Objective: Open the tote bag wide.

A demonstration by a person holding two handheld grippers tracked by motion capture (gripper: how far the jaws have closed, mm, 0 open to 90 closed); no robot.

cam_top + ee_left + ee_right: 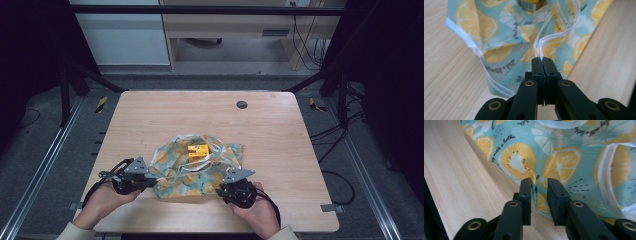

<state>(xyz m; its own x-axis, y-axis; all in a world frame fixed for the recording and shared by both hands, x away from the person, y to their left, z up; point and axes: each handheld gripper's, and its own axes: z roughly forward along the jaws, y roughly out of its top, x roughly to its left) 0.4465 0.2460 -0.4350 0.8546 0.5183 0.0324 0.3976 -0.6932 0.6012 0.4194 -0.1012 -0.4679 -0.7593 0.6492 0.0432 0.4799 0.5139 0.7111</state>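
A light blue cloth bag printed with lemon slices (pixel 176 176) lies crumpled on the wooden table (pixel 150 110), toward the near edge. A yellow block (pixel 197 151) rests at its open top, among loops of white ribbon (pixel 220 155). At the bag's left corner, my left gripper (pixel 150 181) is shut on a strand of white ribbon (pixel 559 37), which rises from between its jaws (pixel 543 61). My right gripper (pixel 222 187) is at the bag's right near corner. Its jaws (pixel 539 186) stand slightly apart, with a fold of the cloth (pixel 564 162) loose between them.
A round grey cable hole (pixel 242 104) sits in the far part of the table. Bare wood surrounds the bag on all sides. Metal frame rails run along both table sides, and cables lie on the floor at the right.
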